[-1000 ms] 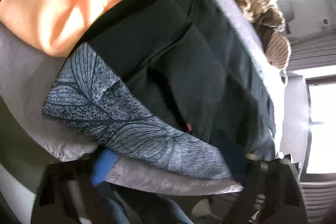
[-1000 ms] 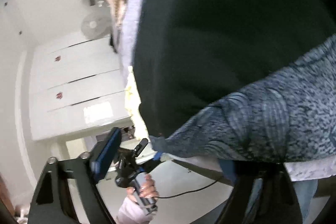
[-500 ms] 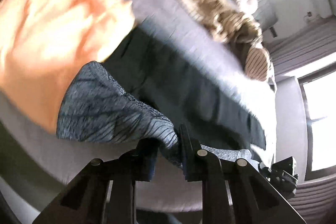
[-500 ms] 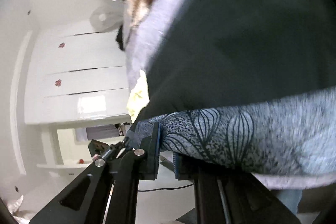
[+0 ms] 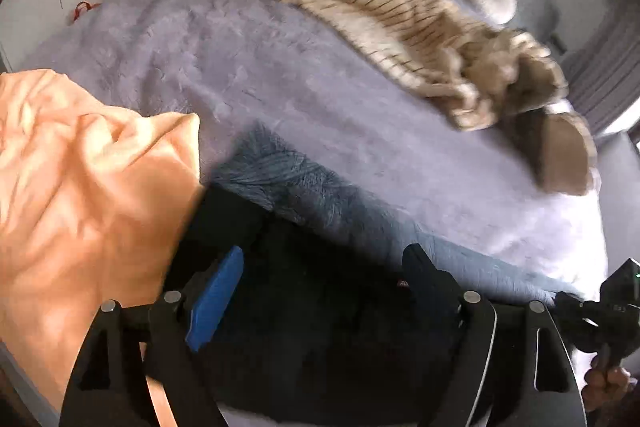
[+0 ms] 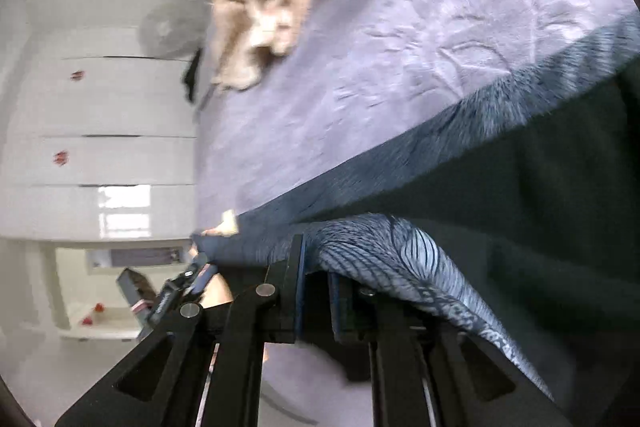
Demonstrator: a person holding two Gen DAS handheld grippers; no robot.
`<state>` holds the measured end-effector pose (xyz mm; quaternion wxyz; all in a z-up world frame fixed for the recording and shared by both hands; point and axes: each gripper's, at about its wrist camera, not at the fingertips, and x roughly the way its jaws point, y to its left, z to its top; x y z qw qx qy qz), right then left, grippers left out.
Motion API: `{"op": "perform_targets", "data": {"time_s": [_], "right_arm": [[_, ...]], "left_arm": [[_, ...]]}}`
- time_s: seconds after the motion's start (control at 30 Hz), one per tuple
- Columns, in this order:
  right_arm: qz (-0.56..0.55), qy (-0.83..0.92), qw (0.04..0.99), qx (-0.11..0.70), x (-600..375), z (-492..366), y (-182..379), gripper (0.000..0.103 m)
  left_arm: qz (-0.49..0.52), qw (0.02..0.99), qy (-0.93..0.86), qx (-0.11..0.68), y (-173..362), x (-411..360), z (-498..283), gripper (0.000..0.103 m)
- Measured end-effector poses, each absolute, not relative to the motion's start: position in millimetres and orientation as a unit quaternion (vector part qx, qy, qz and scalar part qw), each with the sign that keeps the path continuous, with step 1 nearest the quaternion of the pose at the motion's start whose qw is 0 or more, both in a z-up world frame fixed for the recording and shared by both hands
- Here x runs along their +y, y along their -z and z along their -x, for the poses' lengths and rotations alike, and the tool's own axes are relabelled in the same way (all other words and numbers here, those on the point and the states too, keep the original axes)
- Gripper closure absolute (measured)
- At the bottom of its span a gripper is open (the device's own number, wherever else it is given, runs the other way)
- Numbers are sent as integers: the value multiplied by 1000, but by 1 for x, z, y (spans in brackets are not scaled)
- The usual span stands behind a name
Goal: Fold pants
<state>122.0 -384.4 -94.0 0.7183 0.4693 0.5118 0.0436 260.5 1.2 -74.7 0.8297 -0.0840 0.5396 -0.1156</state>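
Grey-patterned pants [image 6: 384, 243] clenched in right tongs [image 6: 316, 291]; left tongs [image 5: 320, 291] opening, empty. Folded hem at 12 o'clock may slump unevenly.

Bare bedspread [image 5: 280, 75] ahead; orange cloth [image 5: 80, 187] left, striped throw [image 5: 420, 39] seemingly right.

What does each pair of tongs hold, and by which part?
Right tongs pinch the pants by their patterned grey edge; left tongs, opening, hold nothing.
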Motion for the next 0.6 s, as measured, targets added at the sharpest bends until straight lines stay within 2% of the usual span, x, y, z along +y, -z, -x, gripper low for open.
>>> {"op": "perform_targets", "data": {"time_s": [0.13,0.27,0.4,0.5,0.6], "right_arm": [[-461,15,697,549,-390,-144,137,88],[-428,2,721,545,-370,-141,105,70],[-368,-55,758,535,-333,-129,68,69],[-299,-44,755,581,-310,-148,90,70],[-274,5,762,587,-319,-173,116,70]], "left_arm": [[65,816,83,568,97,9,-281,20],[54,819,107,561,75,15,-269,20],[-6,810,189,556,66,-25,-246,20],[-33,799,221,558,79,-63,-241,20],[-36,790,212,574,102,-92,-248,20]]}}
